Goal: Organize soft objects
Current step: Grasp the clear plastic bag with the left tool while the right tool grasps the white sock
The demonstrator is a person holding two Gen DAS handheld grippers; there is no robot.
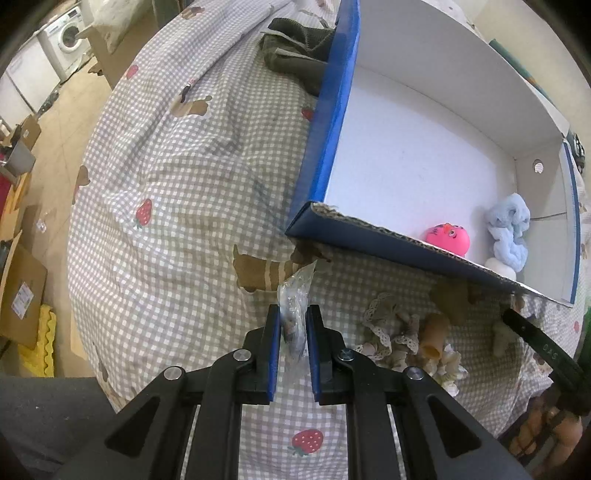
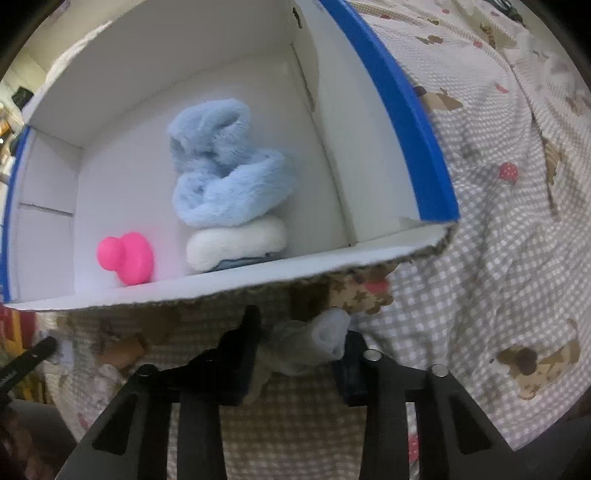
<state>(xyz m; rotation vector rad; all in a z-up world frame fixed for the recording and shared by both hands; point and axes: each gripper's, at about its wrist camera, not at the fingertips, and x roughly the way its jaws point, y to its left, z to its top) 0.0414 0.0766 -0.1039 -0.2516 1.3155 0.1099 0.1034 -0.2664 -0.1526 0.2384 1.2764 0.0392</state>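
1. So: small clear plastic bag [image 1: 293, 295] with something dark inside, pinched between the blue pads of the left gripper [image 1: 292, 332], lower middle of the left wrist view, just short of the box's near corner.
2. Over on the right gripper [image 2: 295, 354]: jaws pressed onto a pale grey-blue soft piece [image 2: 314, 343], lower middle of that view, right below the near wall of the cardboard box [image 2: 221, 284].
3. Already sitting in the box: fluffy blue item [image 2: 225, 166] stacked on a white squishy [image 2: 236, 240], pink toy [image 2: 127, 258] just beside them at lower left.
4. Still out on the bedding: lacy cream pile [image 1: 399, 332] with a tan tube-shaped thing [image 1: 434, 334], lower right of the left view.
5. Risks, just guessing: slippery bag could slide out of the pads; soft piece gripped off-centre, could flop and catch the box's ragged near edge; both tools close together, could bump.
6. Surface: checked bedspread [image 1: 184, 206] with strawberries and puppies, rumpled and puffy, so the box could tip if nudged. Dark green cloth [image 1: 295, 48] at top centre.
7. Room: washing machine [image 1: 68, 33] upper left, cardboard boxes [image 1: 22, 280] along the left edge.
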